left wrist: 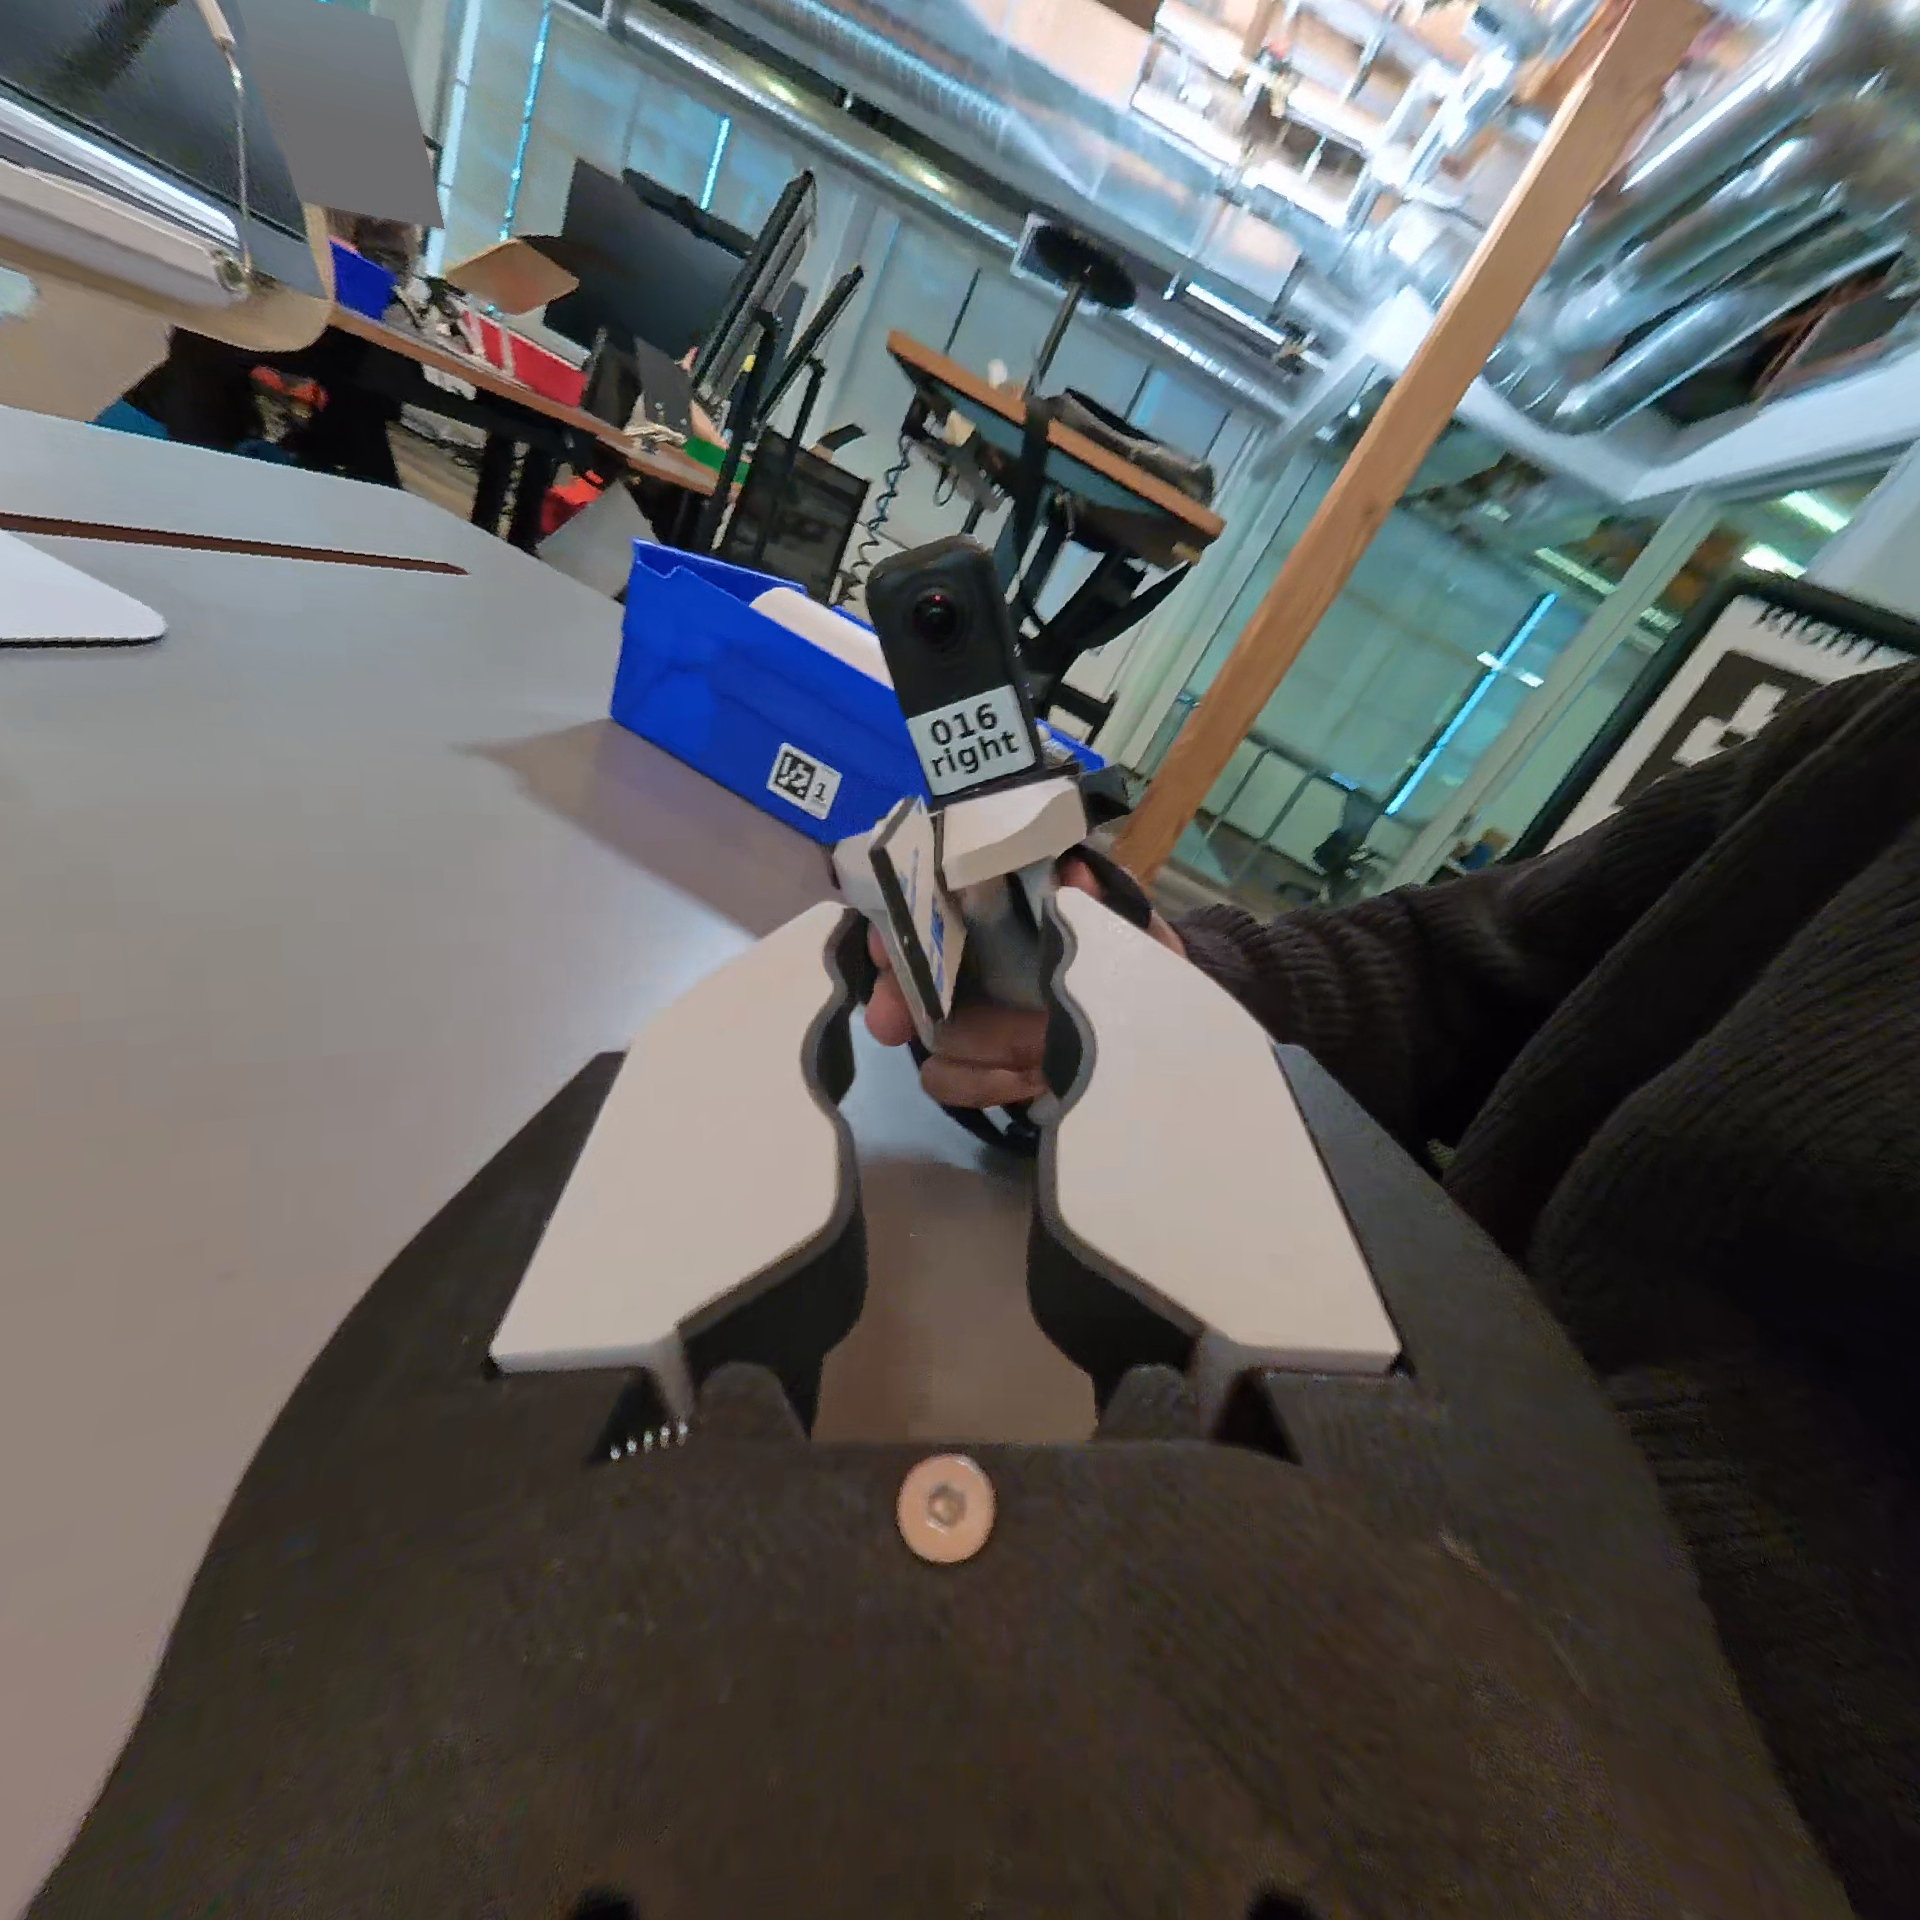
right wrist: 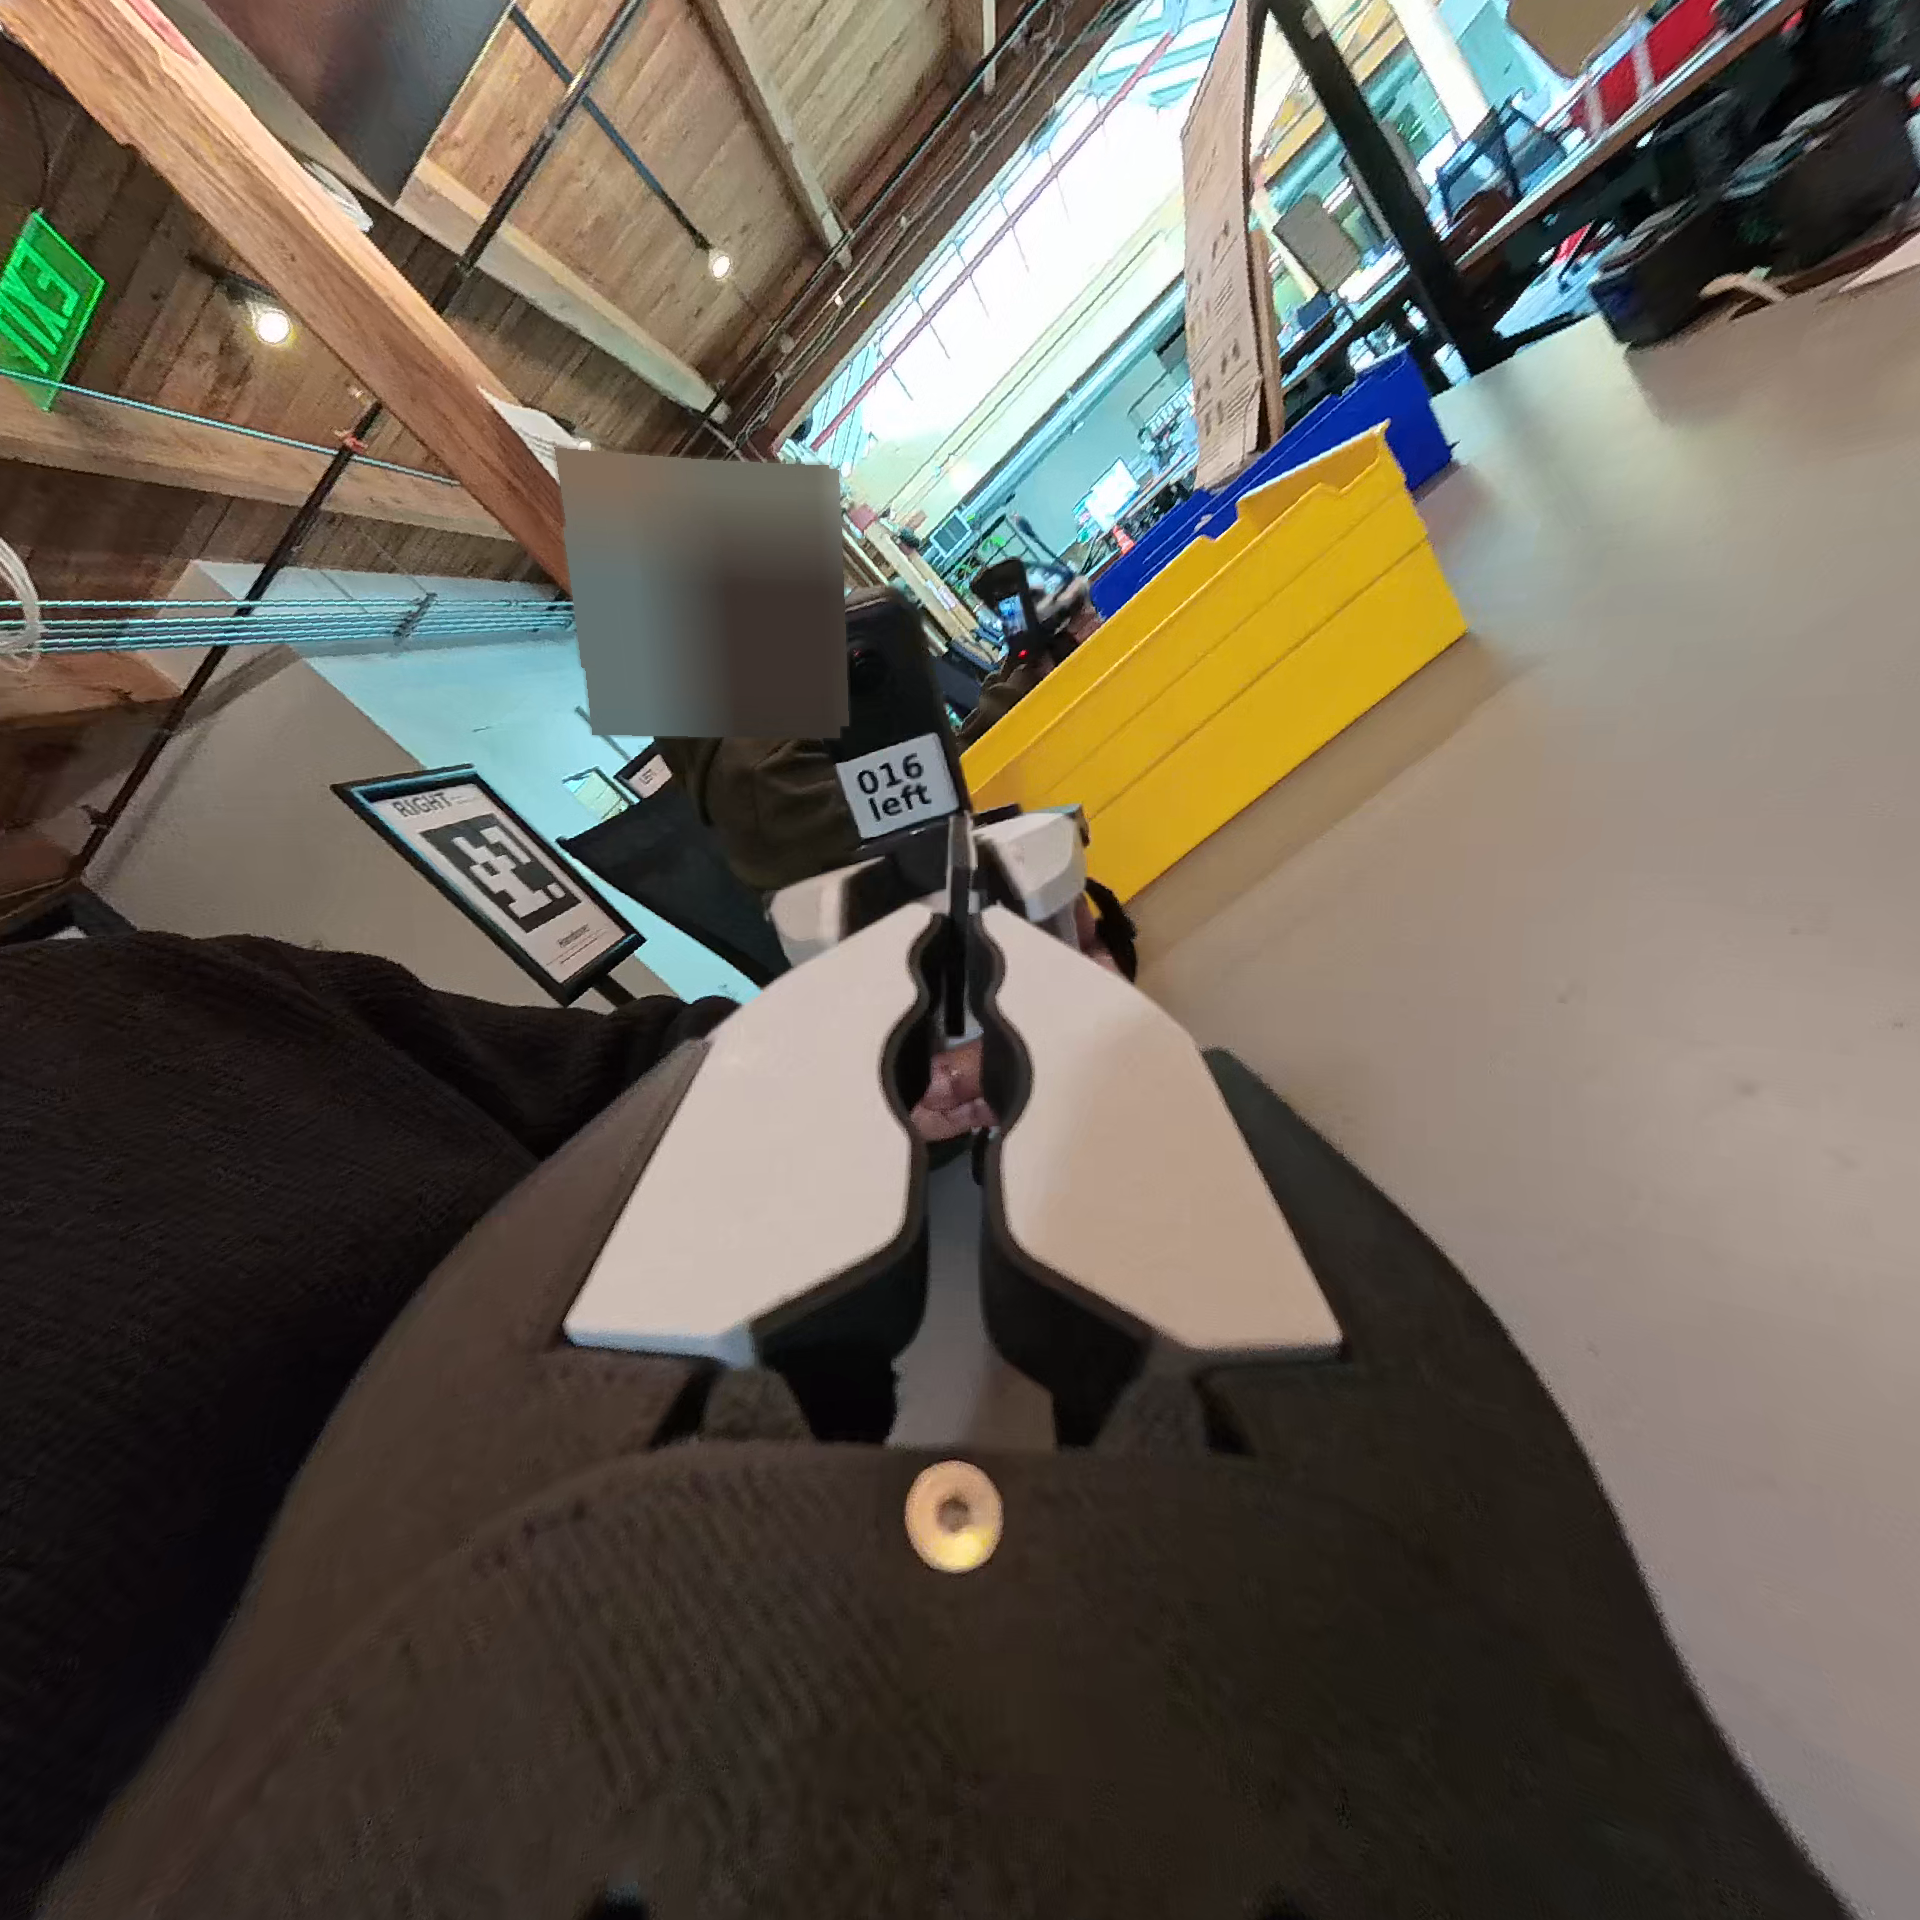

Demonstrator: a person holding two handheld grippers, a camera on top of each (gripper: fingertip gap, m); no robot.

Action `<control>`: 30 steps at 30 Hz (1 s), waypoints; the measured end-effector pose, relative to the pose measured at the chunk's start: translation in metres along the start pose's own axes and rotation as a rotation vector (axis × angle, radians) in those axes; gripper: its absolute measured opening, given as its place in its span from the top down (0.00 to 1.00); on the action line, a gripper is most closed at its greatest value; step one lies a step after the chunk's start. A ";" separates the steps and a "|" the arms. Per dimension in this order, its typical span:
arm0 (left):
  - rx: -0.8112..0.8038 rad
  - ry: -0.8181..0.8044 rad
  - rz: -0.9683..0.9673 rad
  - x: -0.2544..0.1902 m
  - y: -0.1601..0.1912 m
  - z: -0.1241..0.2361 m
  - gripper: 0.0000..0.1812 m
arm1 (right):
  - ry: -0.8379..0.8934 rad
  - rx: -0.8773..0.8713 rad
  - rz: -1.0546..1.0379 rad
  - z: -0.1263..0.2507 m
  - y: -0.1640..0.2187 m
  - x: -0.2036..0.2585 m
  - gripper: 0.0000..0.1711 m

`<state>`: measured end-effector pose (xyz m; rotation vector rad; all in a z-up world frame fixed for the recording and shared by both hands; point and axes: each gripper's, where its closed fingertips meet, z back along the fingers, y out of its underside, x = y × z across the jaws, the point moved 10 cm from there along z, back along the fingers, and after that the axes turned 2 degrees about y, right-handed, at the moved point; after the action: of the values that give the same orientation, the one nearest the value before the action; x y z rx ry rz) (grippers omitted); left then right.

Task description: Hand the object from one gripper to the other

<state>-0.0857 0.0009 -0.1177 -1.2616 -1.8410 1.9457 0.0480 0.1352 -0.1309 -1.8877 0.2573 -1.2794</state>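
The object is a thin flat card, dark-edged with a white and blue face (left wrist: 920, 940). My right gripper (right wrist: 956, 935) is shut on it; in its own view the card (right wrist: 958, 961) shows edge-on between the white fingers. In the left wrist view the right gripper (left wrist: 935, 873) faces me, held by a hand, with the card sticking out. My left gripper (left wrist: 951, 935) is open and its fingers stand on either side of the card without closing on it. The left gripper also shows in the right wrist view (right wrist: 940, 883).
A blue bin (left wrist: 727, 707) stands on the grey table (left wrist: 312, 883) behind the grippers. A yellow bin (right wrist: 1247, 707) and another blue bin (right wrist: 1351, 436) stand on the table to the right. A dark sleeve (left wrist: 1610, 1039) and a wooden post (left wrist: 1403, 468) are at the right. Only a small space, under 4 cm, lies between the two pairs of fingers.
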 end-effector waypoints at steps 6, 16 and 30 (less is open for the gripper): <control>0.038 0.033 0.105 0.005 0.000 0.004 0.97 | 0.003 0.040 0.040 -0.002 0.001 0.002 0.97; -0.214 0.067 0.367 0.023 0.004 0.018 0.98 | 0.275 -0.065 0.349 0.003 -0.006 0.007 0.66; -0.511 0.175 0.740 0.012 0.029 -0.003 0.98 | 0.676 0.128 1.391 -0.030 0.021 0.049 0.59</control>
<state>-0.0796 0.0045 -0.1484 -2.4670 -2.0262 1.5638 0.0507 0.0788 -0.1082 -0.6708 1.4686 -0.7795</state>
